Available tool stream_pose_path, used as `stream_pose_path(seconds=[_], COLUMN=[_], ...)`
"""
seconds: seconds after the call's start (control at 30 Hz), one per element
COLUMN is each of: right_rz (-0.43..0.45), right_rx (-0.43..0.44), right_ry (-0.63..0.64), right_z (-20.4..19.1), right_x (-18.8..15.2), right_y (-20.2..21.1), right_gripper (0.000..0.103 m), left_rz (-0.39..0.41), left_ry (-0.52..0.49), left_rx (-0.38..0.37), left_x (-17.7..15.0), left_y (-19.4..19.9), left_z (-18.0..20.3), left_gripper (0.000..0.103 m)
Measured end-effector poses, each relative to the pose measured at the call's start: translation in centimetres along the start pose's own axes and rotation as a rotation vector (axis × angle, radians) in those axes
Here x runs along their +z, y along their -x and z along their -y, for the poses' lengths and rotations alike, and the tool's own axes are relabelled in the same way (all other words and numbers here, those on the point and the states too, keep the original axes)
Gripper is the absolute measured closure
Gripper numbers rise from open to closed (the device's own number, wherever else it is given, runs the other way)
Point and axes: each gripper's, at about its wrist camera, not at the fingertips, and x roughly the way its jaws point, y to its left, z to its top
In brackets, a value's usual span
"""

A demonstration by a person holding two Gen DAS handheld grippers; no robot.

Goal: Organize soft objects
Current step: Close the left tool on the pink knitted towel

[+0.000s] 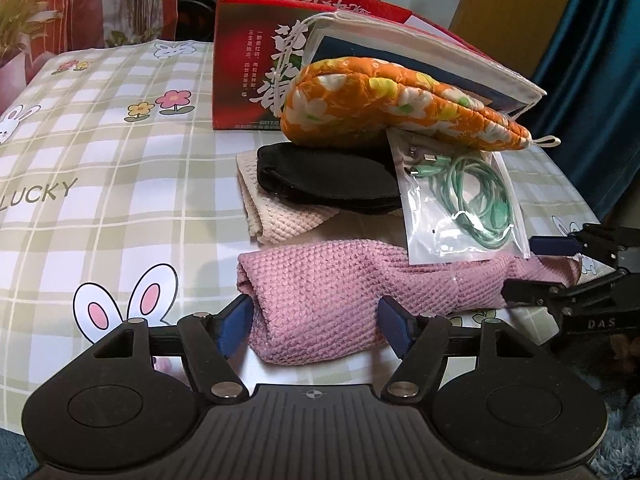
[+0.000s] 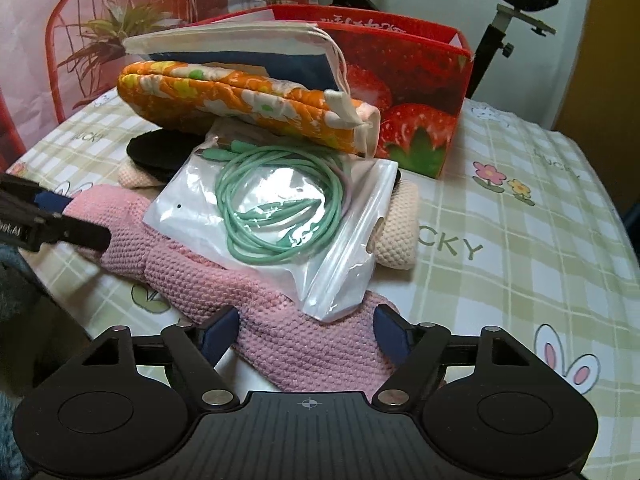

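Observation:
A pink knitted cloth [image 1: 332,292] lies folded on the checked tablecloth, also in the right wrist view [image 2: 304,340]. My left gripper [image 1: 316,322] is closed on one end of it; my right gripper [image 2: 306,330] is closed on the other end, and shows at the right of the left wrist view [image 1: 560,268]. A clear bag with a green cable [image 2: 276,216] rests on the cloth. Behind are a cream knitted cloth [image 1: 276,216], a black pouch [image 1: 332,180], an orange floral pouch [image 1: 400,108] and a white drawstring bag [image 1: 420,52].
A red strawberry-printed box [image 2: 412,92] stands at the back of the table, the pile leaning on it. The tablecloth [image 1: 100,184] spreads wide to the left. An exercise bike [image 2: 512,4] and a red chair [image 2: 80,20] stand behind the table.

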Motion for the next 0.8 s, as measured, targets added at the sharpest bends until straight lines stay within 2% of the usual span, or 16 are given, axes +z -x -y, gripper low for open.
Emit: stream_pose_path(seconds=[0.43, 0.5, 0.57, 0.6, 0.67, 0.73, 0.8], right_rz=[-0.034, -0.028, -0.024, -0.022, -0.016, -0.012, -0.008], right_rx=[0.007, 0.011, 0.014, 0.019, 0.034, 0.054, 0.068], right_ry=[-0.048, -0.050, -0.042, -0.038, -0.031, -0.020, -0.005], right_z=[0.8, 0.8, 0.6, 0.5, 0.2, 0.0, -0.3], right_x=[-0.9, -0.8, -0.8, -0.8, -0.7, -0.6, -0.6], right_y=[0.2, 0.2, 0.2, 0.2, 0.3, 0.3, 0.4], right_gripper=[0.029, 0.030, 0.036, 0.039, 0.051, 0.061, 0.068], left_rz=[0.007, 0.008, 0.009, 0.011, 0.018, 0.019, 0.013], left_ry=[0.013, 0.015, 0.016, 0.017, 0.021, 0.024, 0.010], left_rx=[-0.009, -0.009, -0.008, -0.007, -0.003, -0.029, -0.049], left_x=[0.1, 0.1, 0.0, 0.0, 0.0, 0.0, -0.1], left_y=[-0.2, -0.2, -0.2, -0.1, 0.0, 0.0, -0.1], left_z=[-0.2, -0.2, -0.2, -0.2, -0.2, -0.3, -0.1], left_gripper=[0.033, 0.033, 0.034, 0.039, 0.052, 0.071, 0.077])
